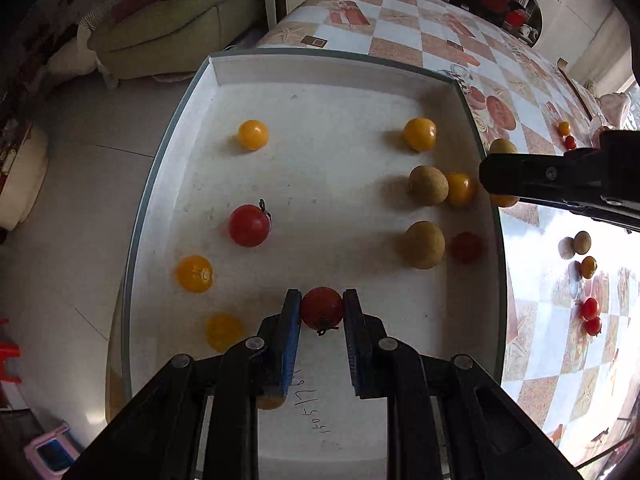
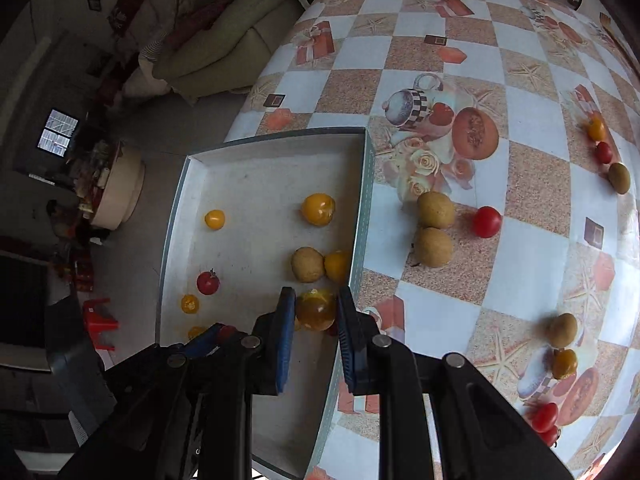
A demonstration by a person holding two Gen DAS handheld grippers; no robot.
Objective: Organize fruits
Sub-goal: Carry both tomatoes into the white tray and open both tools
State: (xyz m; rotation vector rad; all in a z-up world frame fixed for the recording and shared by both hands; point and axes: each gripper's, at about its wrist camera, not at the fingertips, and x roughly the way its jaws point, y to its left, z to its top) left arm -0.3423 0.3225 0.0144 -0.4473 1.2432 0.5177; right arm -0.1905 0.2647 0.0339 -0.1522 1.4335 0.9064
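A shallow white box (image 1: 320, 92) lies on the table and holds several yellow and red cherry tomatoes and brown longans. My left gripper (image 1: 322, 310) is shut on a red cherry tomato (image 1: 322, 308) just above the box floor near its front. My right gripper (image 2: 316, 308) is shut on a yellow cherry tomato (image 2: 316, 309) above the box's right side; its arm shows in the left wrist view (image 1: 560, 178). The box also shows in the right wrist view (image 2: 256, 152). Two longans (image 2: 435, 210) and a red tomato (image 2: 487, 221) lie on the tablecloth right of the box.
The table has a checkered patterned cloth (image 2: 440, 40). More tomatoes and longans lie scattered at its right (image 2: 562, 330) and far right (image 2: 604, 152). A sofa (image 1: 176, 20) and tiled floor are beyond the table's left edge. A red stool (image 2: 100, 316) stands on the floor.
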